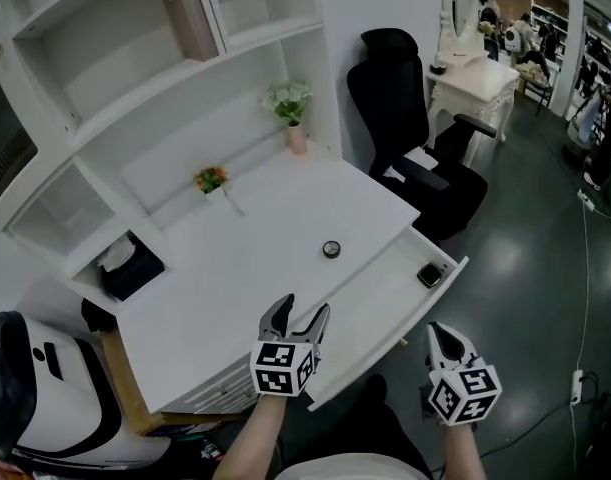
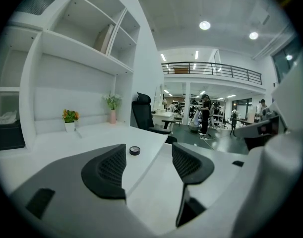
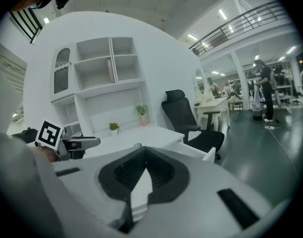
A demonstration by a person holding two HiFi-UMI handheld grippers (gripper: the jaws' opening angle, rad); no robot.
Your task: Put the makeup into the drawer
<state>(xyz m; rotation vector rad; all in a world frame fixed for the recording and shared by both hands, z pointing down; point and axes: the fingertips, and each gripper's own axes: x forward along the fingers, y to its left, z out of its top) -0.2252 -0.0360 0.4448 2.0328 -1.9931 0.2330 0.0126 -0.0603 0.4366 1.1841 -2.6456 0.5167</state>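
A small round black makeup compact (image 1: 331, 249) lies on the white desk (image 1: 235, 268), close to the edge above the pulled-out drawer (image 1: 380, 303). A small dark item (image 1: 429, 274) rests in the drawer's far right corner. My left gripper (image 1: 303, 318) hovers at the desk's near edge beside the drawer, jaws open and empty. In the left gripper view the compact (image 2: 135, 150) shows ahead between the open jaws of that gripper (image 2: 149, 155). My right gripper (image 1: 447, 340) hangs off the drawer's near right end; in its own view the gripper (image 3: 146, 155) is shut with nothing held.
A black office chair (image 1: 415, 138) stands past the drawer's far end. On the desk are a black tissue box (image 1: 130, 266), a small flower pot (image 1: 211, 180) and a pink vase (image 1: 296, 133). White shelves rise behind. A white and black device (image 1: 45, 398) sits at lower left.
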